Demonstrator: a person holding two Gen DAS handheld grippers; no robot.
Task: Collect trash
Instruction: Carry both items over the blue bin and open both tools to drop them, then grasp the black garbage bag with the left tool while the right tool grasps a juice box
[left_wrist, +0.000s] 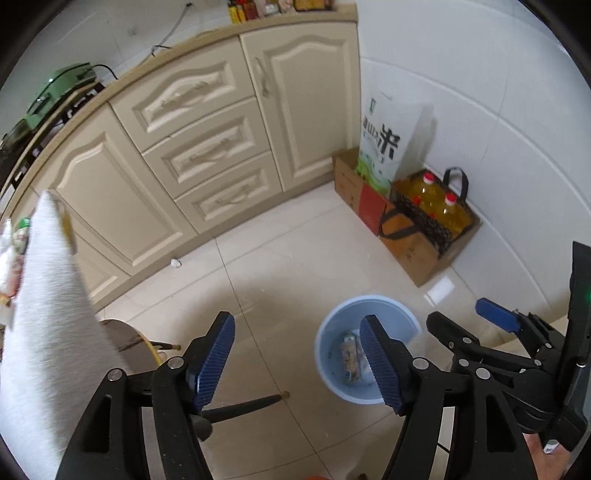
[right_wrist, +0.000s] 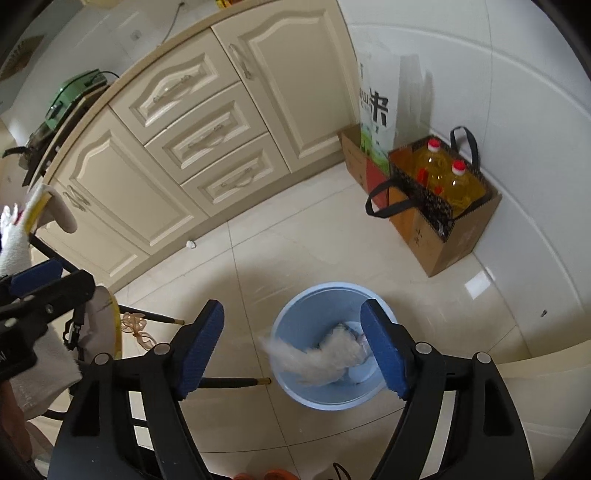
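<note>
I have both grippers pointing down over the pale tiled floor (right_wrist: 314, 240), and both stand wide apart with nothing between the pads. My left gripper (left_wrist: 299, 360) frames bare tile and the near rim of the round light-blue plastic bin (left_wrist: 369, 314), which sits on the floor below and to the right of it. Inside the bin, in the left wrist view, I see a small printed wrapper (left_wrist: 351, 360) lying on the bottom. My right gripper (right_wrist: 291, 350) hangs directly above the same bin (right_wrist: 314, 299), and between its spread fingers a crumpled white tissue-like wad (right_wrist: 325, 360), blurred, lies across the bin's near-left wall and down into it, touching neither pad. A small white scrap (right_wrist: 190, 244) lies on the floor just at the foot of the cream panelled kitchen cabinet (right_wrist: 221, 129), well apart from the bin. Against the white tiled wall stands a brown cardboard box (right_wrist: 450, 236) holding two yellow oil bottles with red caps (right_wrist: 458, 184) in a black-handled bag, beside a tall white rice sack (left_wrist: 384, 147). At the left edge of the left wrist view a white fleecy cloth (left_wrist: 48, 314) hangs in front of the cabinet, and a dark chair leg (left_wrist: 243, 406) slants across the floor beneath the left gripper.
</note>
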